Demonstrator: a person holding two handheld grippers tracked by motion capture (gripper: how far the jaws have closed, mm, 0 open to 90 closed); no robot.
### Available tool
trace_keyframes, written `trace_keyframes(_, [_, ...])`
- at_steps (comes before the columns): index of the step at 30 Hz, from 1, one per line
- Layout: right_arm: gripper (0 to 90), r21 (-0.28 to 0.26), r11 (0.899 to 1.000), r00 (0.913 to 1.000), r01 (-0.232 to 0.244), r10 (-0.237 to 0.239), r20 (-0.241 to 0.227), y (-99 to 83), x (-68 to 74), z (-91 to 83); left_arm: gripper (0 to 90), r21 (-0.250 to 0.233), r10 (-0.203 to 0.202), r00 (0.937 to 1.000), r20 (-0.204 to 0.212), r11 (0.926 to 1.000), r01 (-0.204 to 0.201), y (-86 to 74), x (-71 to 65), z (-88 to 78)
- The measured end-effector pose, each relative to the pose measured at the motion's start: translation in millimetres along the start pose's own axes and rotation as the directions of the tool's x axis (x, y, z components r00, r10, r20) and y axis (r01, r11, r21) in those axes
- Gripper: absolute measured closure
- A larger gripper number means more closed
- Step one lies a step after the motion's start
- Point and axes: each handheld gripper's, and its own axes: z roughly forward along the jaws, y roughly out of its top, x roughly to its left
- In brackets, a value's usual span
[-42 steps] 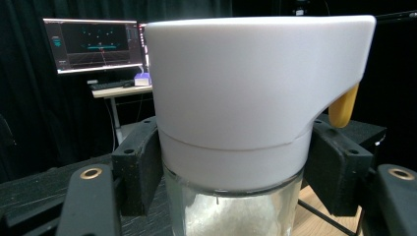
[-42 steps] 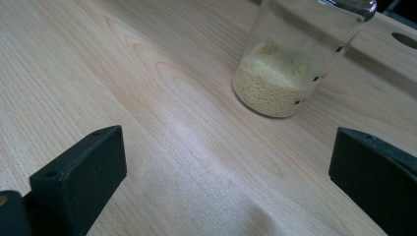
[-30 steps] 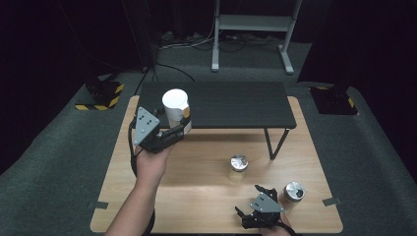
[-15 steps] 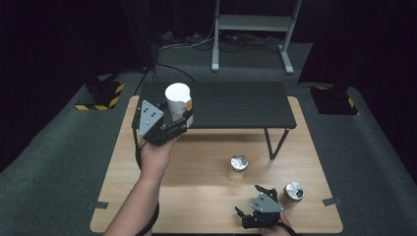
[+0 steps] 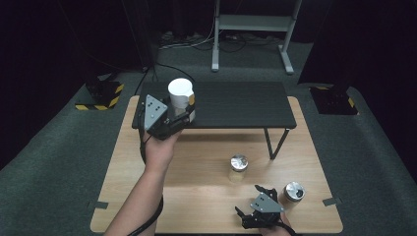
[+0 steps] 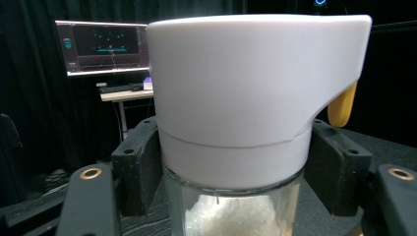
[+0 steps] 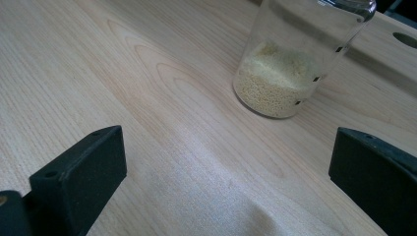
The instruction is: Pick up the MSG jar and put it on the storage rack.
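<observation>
Light wooden table (image 5: pixel 196 162), low black shelf (image 5: pixel 236 105) on it, two lidded glass jars (image 5: pixel 239 168) beside.

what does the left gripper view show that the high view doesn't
Left gripper view alone: white grains in the container's glass body, and a lit monitor behind. High view alone: two metal-lidded jars on the wooden table, the black shelf, and the right claw, open. Both: the left claw shut on the white-topped container, with its yellow tab.
</observation>
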Motion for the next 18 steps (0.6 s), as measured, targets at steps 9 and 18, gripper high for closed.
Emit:
trace_keyframes(9, [0.0,-0.001,1.0,1.0,-0.001,0.001,-0.003,0.0,-0.4,-0.1,30.7,0.005,0.0,1.0,-0.009,1.0,0.0,-0.8,0.0,10.1])
trace_keyframes(18, [0.0,-0.003,1.0,1.0,-0.001,0.001,-0.005,-0.1,-0.6,-0.2,30.7,0.012,-0.004,0.9998,-0.018,0.9999,0.005,-2.7,0.0,18.4])
